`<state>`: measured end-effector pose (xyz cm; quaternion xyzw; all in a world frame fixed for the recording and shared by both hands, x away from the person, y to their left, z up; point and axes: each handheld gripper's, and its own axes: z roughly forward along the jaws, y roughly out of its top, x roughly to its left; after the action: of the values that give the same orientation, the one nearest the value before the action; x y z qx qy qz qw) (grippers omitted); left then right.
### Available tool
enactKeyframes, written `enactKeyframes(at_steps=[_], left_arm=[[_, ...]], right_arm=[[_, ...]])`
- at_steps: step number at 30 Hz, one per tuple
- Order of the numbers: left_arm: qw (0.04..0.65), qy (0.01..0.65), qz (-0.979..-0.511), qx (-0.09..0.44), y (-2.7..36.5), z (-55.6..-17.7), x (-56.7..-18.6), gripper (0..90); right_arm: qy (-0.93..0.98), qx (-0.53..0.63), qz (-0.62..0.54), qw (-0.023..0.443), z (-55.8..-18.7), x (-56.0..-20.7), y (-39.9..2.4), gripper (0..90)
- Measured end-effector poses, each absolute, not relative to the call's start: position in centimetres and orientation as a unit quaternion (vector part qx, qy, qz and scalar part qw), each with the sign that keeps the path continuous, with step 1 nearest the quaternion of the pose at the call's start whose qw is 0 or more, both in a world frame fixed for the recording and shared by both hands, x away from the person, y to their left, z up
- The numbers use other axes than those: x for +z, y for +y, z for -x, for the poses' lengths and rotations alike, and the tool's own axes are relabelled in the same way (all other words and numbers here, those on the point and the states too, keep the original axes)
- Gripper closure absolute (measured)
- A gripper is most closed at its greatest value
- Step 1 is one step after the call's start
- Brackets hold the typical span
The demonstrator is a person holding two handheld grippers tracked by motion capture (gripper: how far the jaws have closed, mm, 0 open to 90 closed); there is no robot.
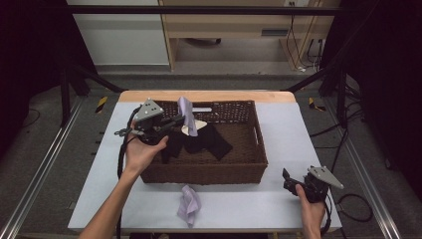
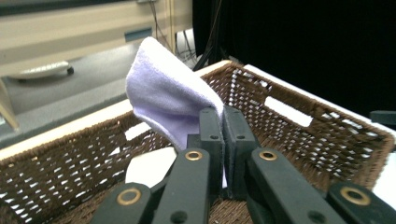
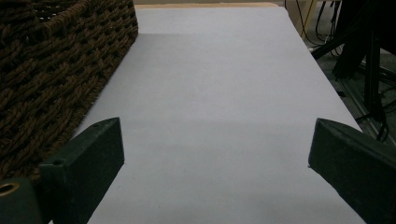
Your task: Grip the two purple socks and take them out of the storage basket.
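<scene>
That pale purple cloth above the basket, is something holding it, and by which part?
Yes. The left gripper is shut on the pale lilac soft cloth, pinching its lower edge above the brown wicker basket. The right gripper is open, holding nothing.

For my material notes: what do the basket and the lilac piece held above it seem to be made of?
Basket: dark brown woven wicker or rope, matte; plaited strands and gaps show. Lilac cloth: soft fabric, probably fleece or microfibre; fuzzy surface, folds limply in the left gripper.
</scene>
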<state>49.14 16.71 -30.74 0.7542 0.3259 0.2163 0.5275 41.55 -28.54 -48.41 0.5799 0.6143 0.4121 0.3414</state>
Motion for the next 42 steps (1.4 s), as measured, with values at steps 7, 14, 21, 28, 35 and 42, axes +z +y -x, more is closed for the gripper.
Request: enactKeyframes(at_steps=[7,14,21,28,35,42], left_arm=[[0.545,0.306,-0.748,0.221,17.2,-46.9,-29.3,87.1],[0.566,0.282,-0.743,0.217,17.8,-44.4,-28.2,87.0],[0.573,0.259,-0.747,0.218,17.9,-42.1,-27.8,87.0],[0.585,0.235,-0.747,0.211,18.2,-39.8,-28.0,87.0],[0.585,0.219,-0.755,0.199,18.3,-38.0,-28.9,87.0],[0.574,0.208,-0.770,0.184,17.9,-36.7,-30.7,87.0]], right_arm=[[0.614,0.412,-0.580,0.342,-41.5,-48.4,-28.6,3.9],[0.613,0.413,-0.580,0.342,-41.6,-48.4,-28.6,3.9],[0.613,0.412,-0.580,0.342,-41.5,-48.4,-28.5,3.9],[0.613,0.412,-0.581,0.342,-41.5,-48.4,-28.5,3.9],[0.613,0.412,-0.580,0.343,-41.5,-48.4,-28.6,3.9],[0.613,0.411,-0.580,0.346,-41.5,-48.4,-28.5,3.9]])
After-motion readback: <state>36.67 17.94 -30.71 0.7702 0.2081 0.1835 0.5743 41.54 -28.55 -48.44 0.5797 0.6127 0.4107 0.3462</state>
